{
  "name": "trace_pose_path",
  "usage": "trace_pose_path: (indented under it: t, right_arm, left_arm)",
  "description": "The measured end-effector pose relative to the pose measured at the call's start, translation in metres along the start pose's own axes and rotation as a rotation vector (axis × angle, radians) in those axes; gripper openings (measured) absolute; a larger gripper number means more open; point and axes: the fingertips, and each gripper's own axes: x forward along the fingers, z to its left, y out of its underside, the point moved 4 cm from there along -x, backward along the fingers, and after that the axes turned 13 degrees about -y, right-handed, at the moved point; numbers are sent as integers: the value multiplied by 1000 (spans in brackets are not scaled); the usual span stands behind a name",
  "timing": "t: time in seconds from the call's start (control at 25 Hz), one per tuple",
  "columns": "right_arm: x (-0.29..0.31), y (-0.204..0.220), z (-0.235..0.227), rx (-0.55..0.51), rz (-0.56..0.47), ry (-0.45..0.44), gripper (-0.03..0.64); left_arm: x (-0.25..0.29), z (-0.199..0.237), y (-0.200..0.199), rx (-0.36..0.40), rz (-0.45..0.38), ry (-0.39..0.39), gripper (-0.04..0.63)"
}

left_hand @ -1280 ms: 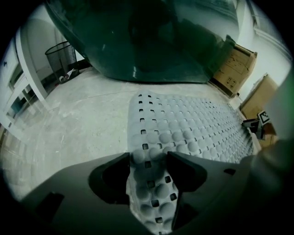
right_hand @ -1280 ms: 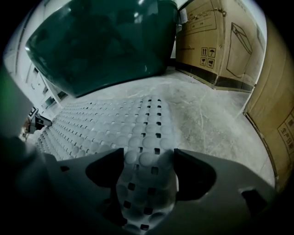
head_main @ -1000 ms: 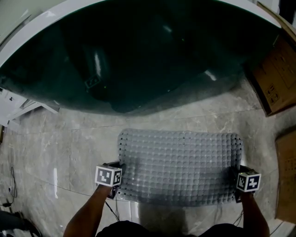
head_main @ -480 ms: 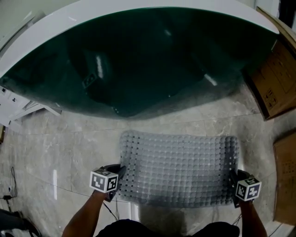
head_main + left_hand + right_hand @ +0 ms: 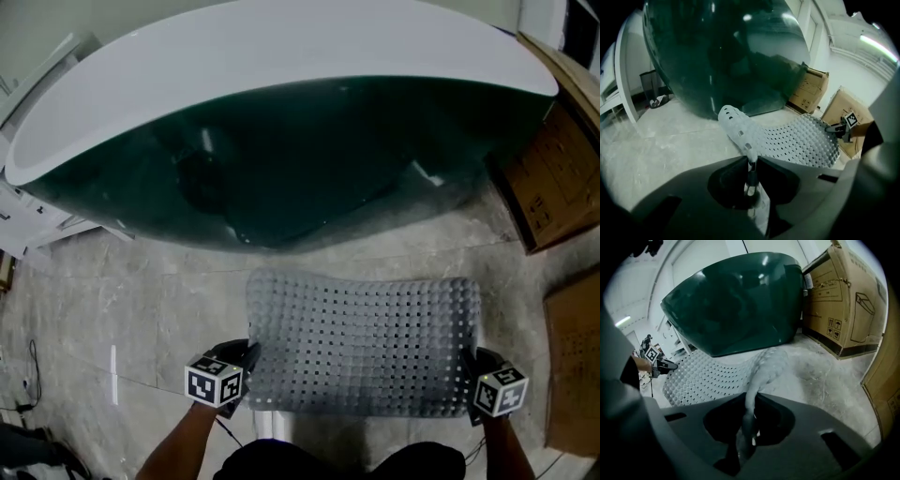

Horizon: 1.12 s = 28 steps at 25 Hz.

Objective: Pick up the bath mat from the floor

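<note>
A pale grey bath mat with rows of studs and small holes hangs stretched between my two grippers, in front of a dark green bathtub. My left gripper is shut on the mat's near left corner; in the left gripper view the mat runs out from the pinched jaws. My right gripper is shut on the near right corner, and in the right gripper view the mat's edge rises from the closed jaws. The far edge curls upward.
The tub's white rim curves across the top. Cardboard boxes stand at the right, with another box lower down. White frame parts lie at the left. Grey marble floor tiles surround the mat.
Both grippers have lifted the mat's near edge off the floor and drawn it toward me. The mat now looks raised and flatter, and my view has tilted to show more of the tub's rim.
</note>
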Motion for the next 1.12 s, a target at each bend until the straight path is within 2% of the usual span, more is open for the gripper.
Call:
trace_pose_path:
  t: [0.12,0.48,0.8,1.12]
  right_arm:
    - [-11,-16,14,0,-7,-11,48]
    - [-64,-80,61,-6,-31,-22,46]
    - [-138,-153,109,-32,-56,-33,46]
    - [-220,-219,154,-38,-96,-31,46]
  left_arm:
    - [-21,-2,-14,5,-14,-14,55]
    - [-108,6,-61,-40,-67,-66,55]
    - [-203,1,-110,-77,-105,-95,55]
    - [-304,-11,-170,-72,-166,-112,55]
